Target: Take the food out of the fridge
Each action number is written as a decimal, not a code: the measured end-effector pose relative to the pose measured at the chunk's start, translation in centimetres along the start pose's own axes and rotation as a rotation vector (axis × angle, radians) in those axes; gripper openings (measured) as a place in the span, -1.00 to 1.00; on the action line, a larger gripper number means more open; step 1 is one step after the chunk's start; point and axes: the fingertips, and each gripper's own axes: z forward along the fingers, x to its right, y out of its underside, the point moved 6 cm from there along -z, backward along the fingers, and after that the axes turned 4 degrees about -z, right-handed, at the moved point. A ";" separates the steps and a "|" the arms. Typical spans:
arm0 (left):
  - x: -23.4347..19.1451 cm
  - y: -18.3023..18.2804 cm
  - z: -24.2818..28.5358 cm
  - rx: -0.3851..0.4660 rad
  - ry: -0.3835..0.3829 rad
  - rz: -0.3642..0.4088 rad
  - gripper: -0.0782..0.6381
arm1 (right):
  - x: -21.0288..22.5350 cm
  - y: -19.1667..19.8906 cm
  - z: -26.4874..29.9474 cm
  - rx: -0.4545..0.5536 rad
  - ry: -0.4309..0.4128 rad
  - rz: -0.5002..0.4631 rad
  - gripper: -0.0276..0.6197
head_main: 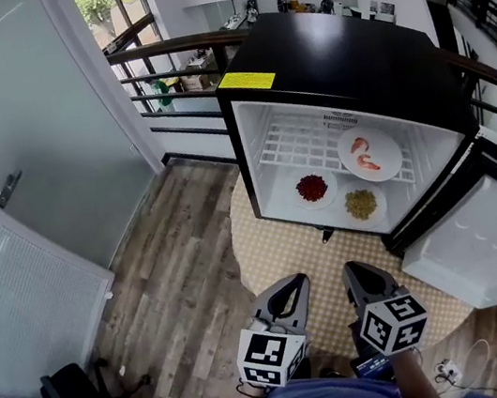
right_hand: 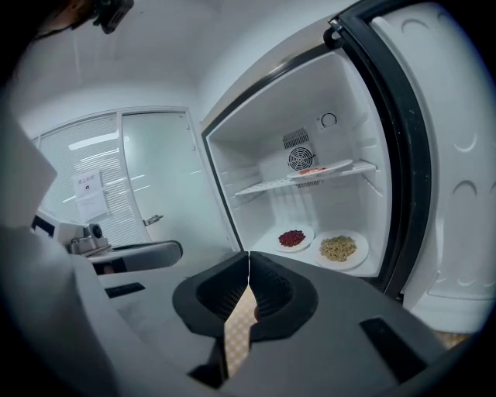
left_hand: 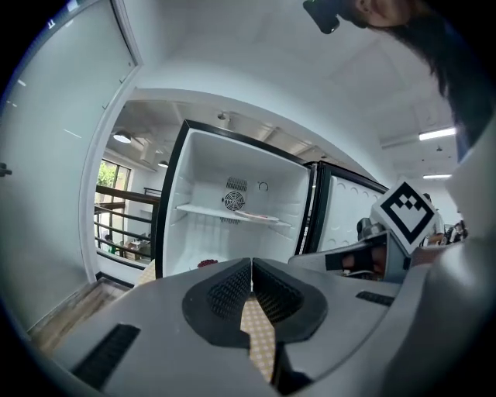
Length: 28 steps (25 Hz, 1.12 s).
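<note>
- Honestly, nothing here is properly readable.
- Yellow label [head_main: 246,80] on the top of the fridge [head_main: 337,54], at its near left corner: whatever's printed on it is way too small to make out.
- Paper notice [right_hand: 90,193] stuck on the glass wall [right_hand: 155,170] left of the fridge: it has lines of print, but they're just a blur.
- Cubes on the left gripper [head_main: 294,282] and the right gripper [head_main: 354,270]: black-and-white square marker patterns only, no letters or numbers.
</note>
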 end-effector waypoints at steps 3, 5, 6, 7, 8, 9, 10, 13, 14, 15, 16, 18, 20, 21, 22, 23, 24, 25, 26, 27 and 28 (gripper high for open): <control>-1.4 0.5 1.3 -0.027 0.036 0.013 -0.73 | 0.9 -0.1 2.1 -0.010 0.027 0.036 -0.86; -2.3 0.9 2.2 -0.045 0.065 0.009 -0.73 | 1.5 0.1 3.4 -0.021 0.043 0.068 -0.86; -2.7 1.1 2.7 -0.052 0.079 0.006 -0.73 | 1.9 0.2 4.1 -0.025 0.049 0.086 -0.86; -3.2 1.3 3.2 -0.059 0.089 0.003 -0.73 | 2.4 0.3 4.9 -0.028 0.056 0.104 -0.86; -3.7 1.5 3.7 -0.066 0.097 -0.002 -0.73 | 2.8 0.4 5.7 -0.030 0.062 0.122 -0.86; -4.3 1.7 4.2 -0.075 0.103 -0.009 -0.73 | 3.2 0.4 6.6 -0.032 0.069 0.140 -0.86; -4.9 2.0 4.6 -0.084 0.108 -0.016 -0.73 | 3.6 0.4 7.5 -0.035 0.076 0.157 -0.86; -6.6 3.0 6.0 -0.109 0.119 -0.033 -0.73 | 4.8 0.6 10.0 -0.049 0.089 0.211 -0.86; -7.1 3.3 6.5 -0.118 0.120 -0.033 -0.73 | 5.2 0.6 10.8 -0.054 0.087 0.233 -0.86; -7.6 3.5 7.0 -0.129 0.118 -0.031 -0.73 | 5.6 0.7 11.6 -0.056 0.083 0.256 -0.86; -8.1 3.7 7.6 -0.139 0.118 -0.029 -0.73 | 6.0 0.8 12.5 -0.057 0.079 0.278 -0.86; -9.0 4.1 8.9 -0.154 0.127 -0.037 -0.73 | 6.8 0.9 14.1 -0.054 0.076 0.314 -0.86; -9.7 4.1 10.2 -0.154 0.140 -0.048 -0.73 | 7.6 0.9 15.6 -0.058 0.078 0.347 -0.85; -10.0 4.0 10.7 -0.155 0.146 -0.048 -0.73 | 8.0 1.1 16.4 -0.064 0.076 0.369 -0.85; -10.3 3.8 11.1 -0.158 0.152 -0.047 -0.73 | 8.4 1.2 17.2 -0.072 0.072 0.393 -0.82; -10.6 3.6 11.5 -0.161 0.156 -0.047 -0.73 | 8.7 1.4 17.9 -0.082 0.065 0.418 -0.76; -10.9 3.5 11.8 -0.164 0.158 -0.049 -0.73 | 9.0 1.5 18.6 -0.094 0.059 0.441 -0.66; -11.3 3.5 12.0 -0.165 0.156 -0.055 -0.73 | 9.3 1.7 19.3 -0.105 0.059 0.466 -0.58; -11.7 3.5 12.2 -0.165 0.153 -0.063 -0.73 | 9.6 2.0 19.9 -0.113 0.064 0.494 -0.55; -12.1 3.6 12.3 -0.165 0.149 -0.073 -0.73 | 10.0 2.2 20.5 -0.115 0.076 0.526 -0.55; -12.4 3.7 12.4 -0.165 0.146 -0.083 -0.73 | 10.4 2.4 20.9 -0.113 0.091 0.565 -0.54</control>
